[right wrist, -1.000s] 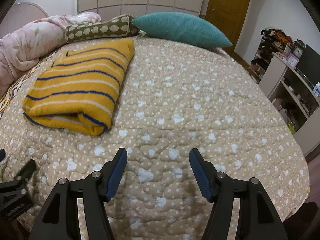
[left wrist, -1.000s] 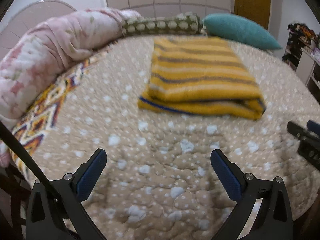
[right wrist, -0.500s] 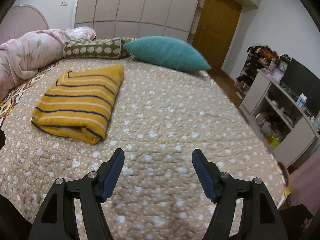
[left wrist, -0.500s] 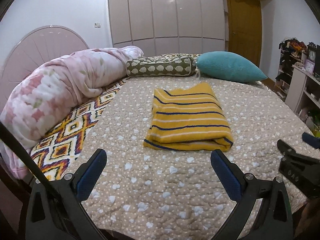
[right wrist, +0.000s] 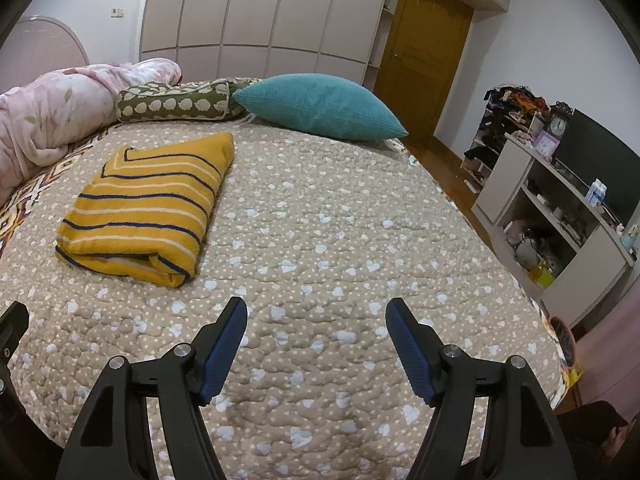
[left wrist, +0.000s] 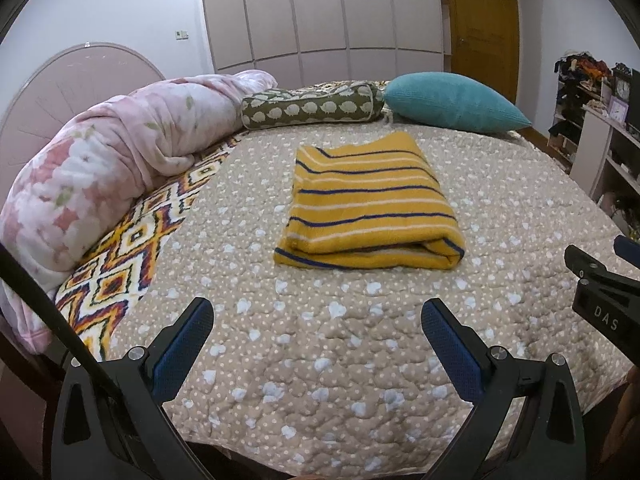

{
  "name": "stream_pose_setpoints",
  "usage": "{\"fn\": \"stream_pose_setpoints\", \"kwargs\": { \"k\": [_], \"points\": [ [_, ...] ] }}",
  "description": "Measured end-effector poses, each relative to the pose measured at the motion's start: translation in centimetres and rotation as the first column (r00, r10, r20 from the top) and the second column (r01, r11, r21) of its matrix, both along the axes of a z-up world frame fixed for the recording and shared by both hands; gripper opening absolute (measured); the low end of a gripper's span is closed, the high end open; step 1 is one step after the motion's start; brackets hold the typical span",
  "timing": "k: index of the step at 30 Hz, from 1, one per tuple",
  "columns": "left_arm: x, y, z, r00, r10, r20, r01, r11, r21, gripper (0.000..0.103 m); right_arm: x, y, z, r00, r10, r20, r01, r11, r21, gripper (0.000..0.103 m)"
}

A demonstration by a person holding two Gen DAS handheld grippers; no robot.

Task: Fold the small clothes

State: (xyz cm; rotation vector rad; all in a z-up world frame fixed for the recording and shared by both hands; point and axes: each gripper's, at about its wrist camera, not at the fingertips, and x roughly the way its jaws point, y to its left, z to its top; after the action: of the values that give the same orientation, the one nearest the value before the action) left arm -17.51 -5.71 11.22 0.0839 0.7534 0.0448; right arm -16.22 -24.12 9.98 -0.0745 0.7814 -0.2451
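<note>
Looks like the folding's basically done: the yellow striped top (left wrist: 370, 208) sits in a neat folded rectangle on the bed (left wrist: 320, 340), nothing else left to fold that I can see. Both tools hang near the bed's near edge, well short of it, left tool (left wrist: 318, 334) with jaws wide apart and empty, right tool (right wrist: 316, 336) just opened further, empty too.

The folded yellow striped garment (left wrist: 370, 208) is a thick, fuzzy knit, matt all over. Under it the tan bedspread (left wrist: 320, 340) is quilted cloth, puckered and soft-looking. The pink floral blanket (left wrist: 100, 168) looks plush, like fleece. The teal pillow (right wrist: 320, 106) has a coarse, nubby weave. The wardrobe doors (left wrist: 320, 20) are smooth and semi-glossy, catching ceiling light. The door (right wrist: 424, 60) is varnished wood. Both grippers' pads (right wrist: 226, 348) are ribbed blue rubber on matt black plastic arms with 2 bright metal screws each.
</note>
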Motion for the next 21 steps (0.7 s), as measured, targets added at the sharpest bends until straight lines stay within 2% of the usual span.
{"fn": "stream_pose_setpoints", "kwargs": {
  "k": [15,21],
  "points": [
    [0.2,-0.1,-0.8,1.0,-0.009,-0.028,0.009,1.0,0.0,0.103,0.6,-0.5,-1.4,1.0,-0.001,-0.027,0.001,1.0,0.024,0.077],
    [0.3,-0.5,-1.2,0.999,-0.025,-0.043,0.025,1.0,0.005,0.103,0.6,-2.1,-2.0,0.999,-0.028,-0.039,0.029,0.999,0.042,0.077]
  ]
}}
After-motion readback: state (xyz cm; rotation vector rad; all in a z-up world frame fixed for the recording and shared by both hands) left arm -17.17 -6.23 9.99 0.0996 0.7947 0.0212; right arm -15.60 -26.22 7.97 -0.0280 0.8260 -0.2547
